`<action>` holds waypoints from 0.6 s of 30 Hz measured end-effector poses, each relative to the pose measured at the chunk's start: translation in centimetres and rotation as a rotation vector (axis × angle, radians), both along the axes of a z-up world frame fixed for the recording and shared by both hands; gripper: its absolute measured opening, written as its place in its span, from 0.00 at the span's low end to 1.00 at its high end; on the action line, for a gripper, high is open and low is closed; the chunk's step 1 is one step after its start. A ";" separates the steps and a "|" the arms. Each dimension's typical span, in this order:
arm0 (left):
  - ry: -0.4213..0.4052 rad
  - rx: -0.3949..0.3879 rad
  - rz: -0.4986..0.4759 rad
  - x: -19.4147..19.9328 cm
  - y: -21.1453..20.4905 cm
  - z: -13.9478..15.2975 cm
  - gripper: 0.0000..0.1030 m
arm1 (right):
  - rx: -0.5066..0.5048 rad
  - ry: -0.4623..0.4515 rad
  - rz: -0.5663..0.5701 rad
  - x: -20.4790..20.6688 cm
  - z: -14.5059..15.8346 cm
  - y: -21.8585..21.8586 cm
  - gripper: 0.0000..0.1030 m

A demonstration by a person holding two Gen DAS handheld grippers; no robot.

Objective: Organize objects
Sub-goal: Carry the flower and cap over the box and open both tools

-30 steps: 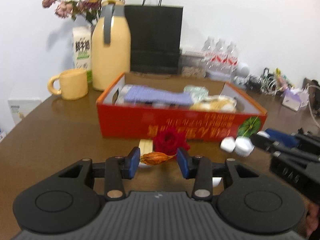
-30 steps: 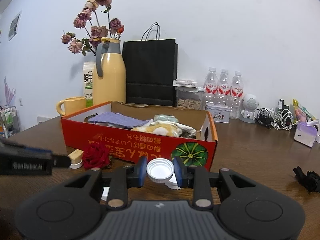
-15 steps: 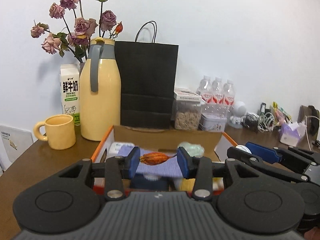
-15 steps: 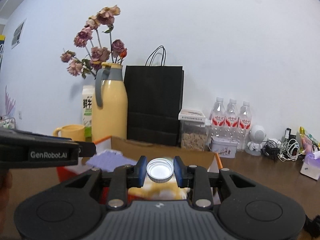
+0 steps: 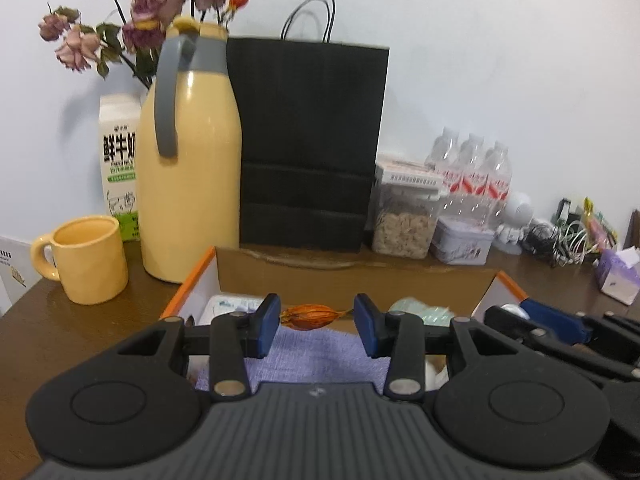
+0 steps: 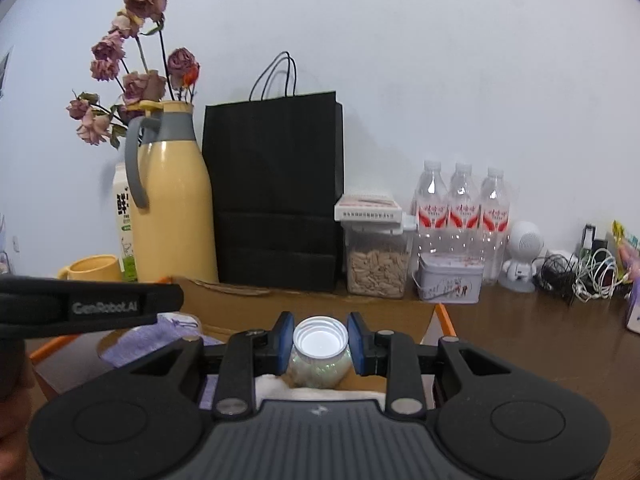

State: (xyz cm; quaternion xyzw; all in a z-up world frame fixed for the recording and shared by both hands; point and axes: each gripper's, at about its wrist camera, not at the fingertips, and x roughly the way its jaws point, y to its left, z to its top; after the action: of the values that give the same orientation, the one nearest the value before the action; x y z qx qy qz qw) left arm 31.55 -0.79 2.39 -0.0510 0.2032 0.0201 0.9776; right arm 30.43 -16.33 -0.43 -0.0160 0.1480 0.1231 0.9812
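My left gripper [image 5: 316, 324] is shut on a dried orange flower bud [image 5: 314, 315] and holds it above the open orange cardboard box [image 5: 352, 276], over a purple cloth [image 5: 320, 348] inside it. My right gripper [image 6: 320, 340] is shut on a white bottle cap [image 6: 320, 338] and holds it above the same box [image 6: 444, 316], over a pale shiny bundle [image 6: 318, 374]. The right gripper shows at the right of the left wrist view [image 5: 560, 328]; the left gripper's body crosses the left of the right wrist view [image 6: 88, 308].
Behind the box stand a yellow jug [image 5: 188, 160] with dried roses, a milk carton [image 5: 118, 160], a yellow mug [image 5: 86, 266], a black paper bag [image 5: 308, 144], a jar of seeds [image 5: 404, 216], a tin [image 5: 460, 244], water bottles [image 5: 476, 176] and tangled cables [image 5: 560, 236].
Both grippers have risen from the table in front of the box to above its inside, each carrying its object. The red rose left on the table is out of view.
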 end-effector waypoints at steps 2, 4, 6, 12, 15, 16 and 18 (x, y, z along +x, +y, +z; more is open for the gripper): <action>0.007 0.008 0.000 0.0 0.1 -0.5 0.40 | -0.008 0.015 0.000 0.2 -0.4 0.0 0.27; 0.013 0.009 0.003 -0.1 0.1 -0.7 0.41 | -0.018 0.024 0.003 0.1 -0.7 0.1 0.27; 0.006 0.009 0.016 -0.3 0.3 -0.7 0.45 | -0.028 0.030 0.007 0.0 -0.8 0.2 0.27; -0.056 0.003 0.064 -1.1 0.9 -0.5 1.00 | -0.019 0.014 -0.014 -0.8 -1.1 0.1 0.98; -0.051 -0.001 0.073 -1.0 0.9 -0.4 1.00 | -0.014 0.004 -0.016 -1.0 -0.9 0.1 1.00; -0.049 -0.001 0.074 -1.0 0.9 -0.4 1.00 | -0.012 0.005 -0.017 -1.0 -0.9 0.0 1.00; -0.048 0.000 0.074 -0.9 0.9 -0.4 1.00 | -0.009 0.007 -0.021 -1.0 -0.9 -0.1 1.00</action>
State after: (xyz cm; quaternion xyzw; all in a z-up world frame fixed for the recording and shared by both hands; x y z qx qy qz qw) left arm 30.61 0.11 1.95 -0.0587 0.1777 0.0550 0.9808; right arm 29.44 -16.43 -1.28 -0.0184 0.1520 0.1122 0.9818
